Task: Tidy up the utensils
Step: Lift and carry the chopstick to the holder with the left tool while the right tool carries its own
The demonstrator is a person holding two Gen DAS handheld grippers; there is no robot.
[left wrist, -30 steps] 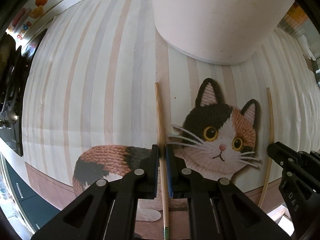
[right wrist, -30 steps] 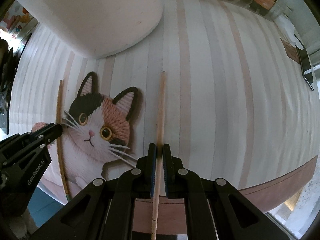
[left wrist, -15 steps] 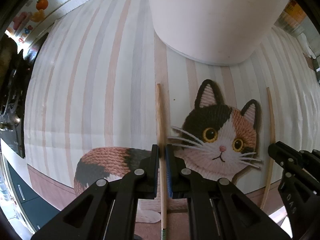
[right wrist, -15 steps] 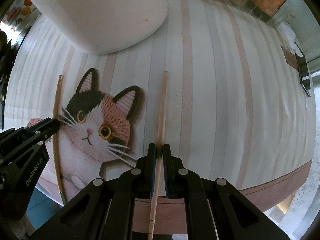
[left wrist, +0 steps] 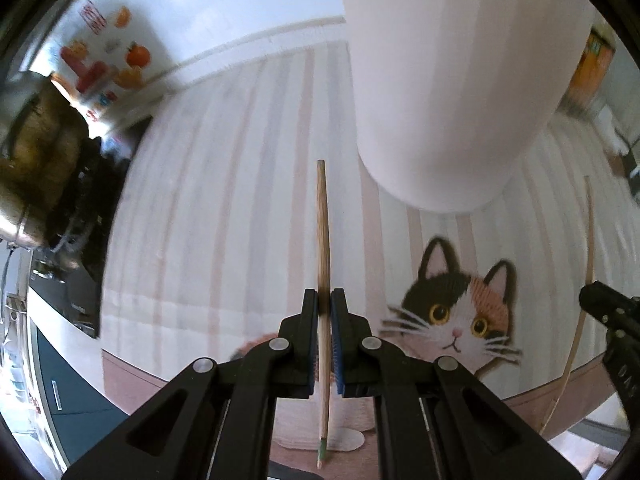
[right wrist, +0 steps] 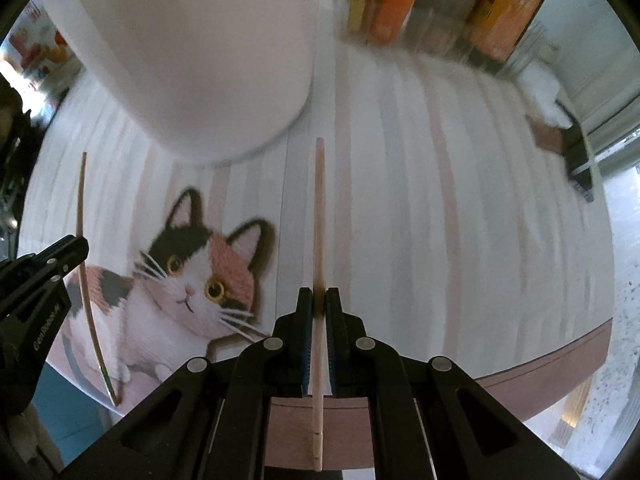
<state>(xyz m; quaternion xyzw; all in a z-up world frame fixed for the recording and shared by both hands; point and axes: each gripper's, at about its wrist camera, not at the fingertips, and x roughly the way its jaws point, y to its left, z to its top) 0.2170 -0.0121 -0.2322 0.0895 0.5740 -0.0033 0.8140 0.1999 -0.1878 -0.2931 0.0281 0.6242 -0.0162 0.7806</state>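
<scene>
My left gripper [left wrist: 325, 300] is shut on a wooden chopstick [left wrist: 323, 236] with a green end, held above the striped cat-print mat [left wrist: 208, 216]. My right gripper [right wrist: 319, 298] is shut on a paler wooden chopstick [right wrist: 319, 216]. A tall white holder [left wrist: 448, 80] stands just ahead and right of the left chopstick's tip; in the right wrist view the holder [right wrist: 192, 48] stands ahead and left. Each gripper shows at the edge of the other's view: the right one [left wrist: 612, 320] and the left one [right wrist: 40, 284], each with its chopstick.
Orange and yellow boxes and jars [right wrist: 440, 4] stand at the mat's far edge. A dark object [right wrist: 576, 152] lies at the far right. A stove area with a pot [left wrist: 36, 152] lies left of the mat. The mat's brown front border [right wrist: 520, 376] runs along the counter edge.
Both grippers have lifted and tilted up with their chopsticks, so the white holder and background items now show larger. Both stay shut.
</scene>
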